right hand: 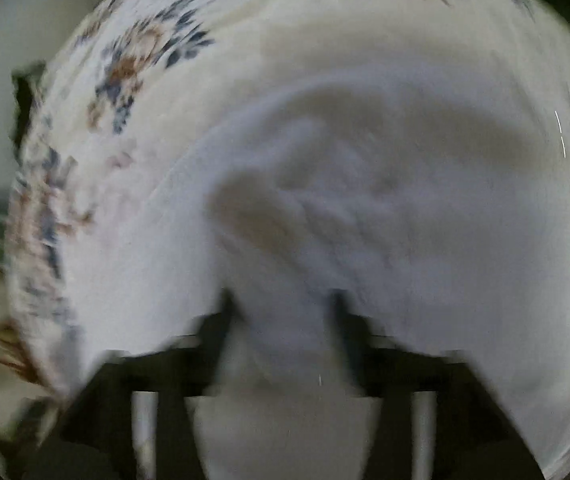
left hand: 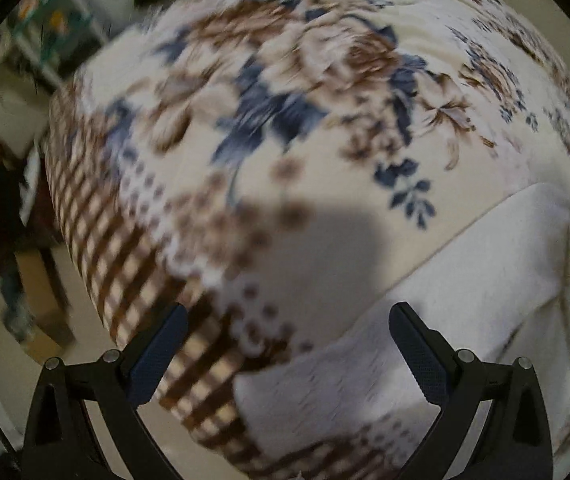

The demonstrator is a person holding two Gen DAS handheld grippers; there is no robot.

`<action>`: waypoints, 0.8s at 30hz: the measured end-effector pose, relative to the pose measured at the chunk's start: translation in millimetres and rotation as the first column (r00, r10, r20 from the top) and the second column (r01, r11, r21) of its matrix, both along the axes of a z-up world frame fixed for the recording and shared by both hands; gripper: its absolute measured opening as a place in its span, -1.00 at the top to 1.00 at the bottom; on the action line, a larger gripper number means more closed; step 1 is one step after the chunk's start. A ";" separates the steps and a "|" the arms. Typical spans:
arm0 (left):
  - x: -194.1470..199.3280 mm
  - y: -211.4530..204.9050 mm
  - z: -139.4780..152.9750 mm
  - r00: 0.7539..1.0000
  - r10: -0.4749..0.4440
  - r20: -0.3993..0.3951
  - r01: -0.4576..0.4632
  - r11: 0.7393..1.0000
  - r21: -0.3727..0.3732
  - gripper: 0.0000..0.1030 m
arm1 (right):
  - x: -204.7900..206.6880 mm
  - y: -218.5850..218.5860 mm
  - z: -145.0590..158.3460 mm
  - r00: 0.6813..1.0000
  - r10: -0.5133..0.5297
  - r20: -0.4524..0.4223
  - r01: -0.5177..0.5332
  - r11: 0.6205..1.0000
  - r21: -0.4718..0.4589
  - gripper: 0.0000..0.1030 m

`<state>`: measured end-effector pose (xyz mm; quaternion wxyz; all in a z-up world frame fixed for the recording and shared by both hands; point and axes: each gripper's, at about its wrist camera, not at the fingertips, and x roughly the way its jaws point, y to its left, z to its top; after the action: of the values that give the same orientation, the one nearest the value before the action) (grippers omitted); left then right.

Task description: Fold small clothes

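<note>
Two views show this moment, and both are smeared by motion blur.

From the left wrist, the left gripper points down at a table draped in a floral cover printed with blue and brown blooms, with a brown checked border along its left edge. Its two dark fingers stand wide apart with nothing between them and nothing touching their pads. A white garment lies flat on the cover at the lower right, its straight edge running diagonally from the lower middle up toward the right. The right-hand finger sits over the cloth; the left-hand one sits over the checked border. A soft shadow falls on the cover just above the fingers. Beyond the table's left edge are pale floor and blurred furniture, too indistinct to name.

From the right wrist, the right gripper hangs close over the same white garment, which fills most of the picture. A raised, rumpled ridge of cloth runs up from between the fingers. The fingers stand apart, and I cannot make out either pad pressing on the fabric; the blur hides any finer contact. The floral cover shows around the garment at the upper left.
</note>
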<state>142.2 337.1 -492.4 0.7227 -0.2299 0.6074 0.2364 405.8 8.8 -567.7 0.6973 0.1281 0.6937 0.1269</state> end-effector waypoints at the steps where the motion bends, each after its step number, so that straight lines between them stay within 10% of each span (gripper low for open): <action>1: -12.2 5.6 -2.7 1.000 0.018 0.006 -0.018 0.999 -0.037 -1.00 | -7.9 -15.2 4.0 1.000 -0.028 -0.007 0.028 1.000 0.009 -0.40; 9: -69.7 10.4 -59.1 0.993 0.109 -0.044 -0.118 0.945 -0.307 -0.97 | -106.4 -116.8 0.1 0.969 -0.206 -0.139 0.200 0.978 -0.053 -0.40; 11: -64.6 3.8 -69.8 0.992 0.123 -0.026 -0.124 0.930 -0.346 -0.67 | -123.9 -126.9 -9.4 0.964 -0.209 -0.166 0.198 0.977 -0.084 -0.40; 13: -51.9 -5.3 -71.0 0.992 0.123 -0.009 -0.119 0.935 -0.334 0.65 | -135.8 -123.6 -20.1 0.963 -0.197 -0.187 0.174 0.976 -0.130 -0.40; 14: -45.4 -8.0 -65.9 0.993 0.121 0.006 -0.113 0.942 -0.317 0.85 | -142.4 -120.4 -23.8 0.962 -0.190 -0.194 0.160 0.974 -0.159 -0.40; 24: 4.7 75.9 50.3 0.918 0.176 0.355 -0.160 0.984 -0.074 0.87 | -147.0 -74.7 -0.2 0.994 -0.074 -0.085 0.052 0.970 -0.238 -0.40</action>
<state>146.9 413.0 -442.1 0.7937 -0.3360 0.4477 0.2381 258.7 -66.0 -567.9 0.6780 0.0724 0.7313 0.0155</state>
